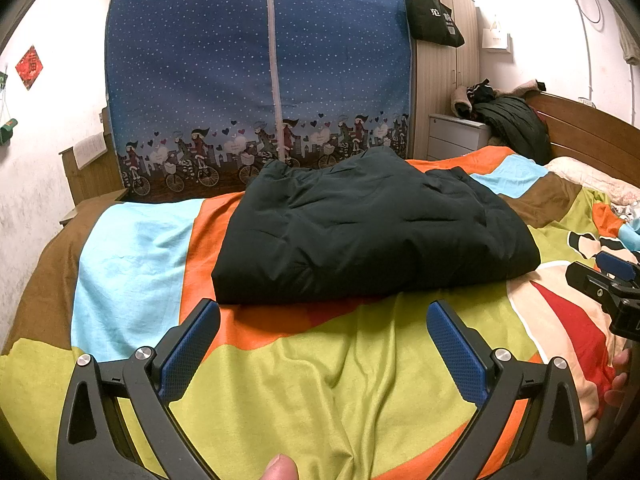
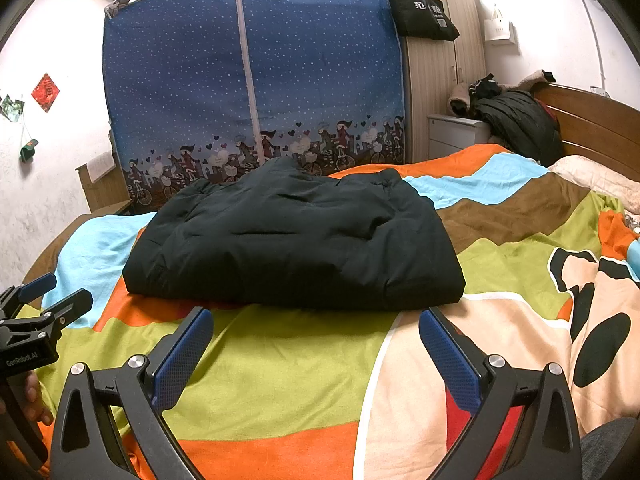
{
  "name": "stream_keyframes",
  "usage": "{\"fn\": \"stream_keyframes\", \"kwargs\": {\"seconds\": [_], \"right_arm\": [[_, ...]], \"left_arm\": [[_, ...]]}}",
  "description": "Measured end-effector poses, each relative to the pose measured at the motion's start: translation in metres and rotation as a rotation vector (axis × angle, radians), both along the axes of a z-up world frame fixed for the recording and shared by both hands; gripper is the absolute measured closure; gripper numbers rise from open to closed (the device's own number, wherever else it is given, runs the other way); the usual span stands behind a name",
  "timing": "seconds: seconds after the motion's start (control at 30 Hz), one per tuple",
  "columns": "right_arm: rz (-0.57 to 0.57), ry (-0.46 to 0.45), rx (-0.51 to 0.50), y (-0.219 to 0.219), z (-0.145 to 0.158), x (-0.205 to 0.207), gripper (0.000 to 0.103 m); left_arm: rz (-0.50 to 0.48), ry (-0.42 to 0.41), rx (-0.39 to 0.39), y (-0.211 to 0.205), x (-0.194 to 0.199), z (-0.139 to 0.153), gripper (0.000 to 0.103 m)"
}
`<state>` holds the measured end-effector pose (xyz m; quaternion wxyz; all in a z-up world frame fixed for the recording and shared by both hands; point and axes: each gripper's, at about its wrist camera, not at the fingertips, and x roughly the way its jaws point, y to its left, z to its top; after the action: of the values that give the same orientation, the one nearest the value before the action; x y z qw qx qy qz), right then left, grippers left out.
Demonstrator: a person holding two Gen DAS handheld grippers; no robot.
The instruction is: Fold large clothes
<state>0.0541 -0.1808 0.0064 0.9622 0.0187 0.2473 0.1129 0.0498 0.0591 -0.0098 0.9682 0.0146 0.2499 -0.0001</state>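
A dark, almost black padded jacket lies folded into a thick, roughly rectangular bundle on a bed covered by a bright patchwork bedspread. The jacket sits flat near the middle of the bedspread, resting across its orange, pale blue, brown and green patches. Its surface is puffy, with soft creases and shallow dimples. The front edge, nearest the viewer, is a fairly straight, rounded fold with squared corners at both ends. The far edge is lumpier and rises in two humps, with a dip between them. No sleeves, collar or zip can be made out.
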Motion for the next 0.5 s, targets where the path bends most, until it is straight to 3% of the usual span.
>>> {"fn": "stream_keyframes", "kwargs": {"seconds": [0.37,0.5], "right_arm": [[0.000,0.001,0.001,-0.0002,0.0003,-0.0004,0.000],[0.001,0.002,0.000,-0.0005,0.0004,0.0001,0.000]], "left_arm": [[0.001,0.002,0.004,-0.0002,-0.0001,0.0000,0.002],[0.032,-0.023,0.097,-0.0088,-0.0054,0.0000,0.002]]}}
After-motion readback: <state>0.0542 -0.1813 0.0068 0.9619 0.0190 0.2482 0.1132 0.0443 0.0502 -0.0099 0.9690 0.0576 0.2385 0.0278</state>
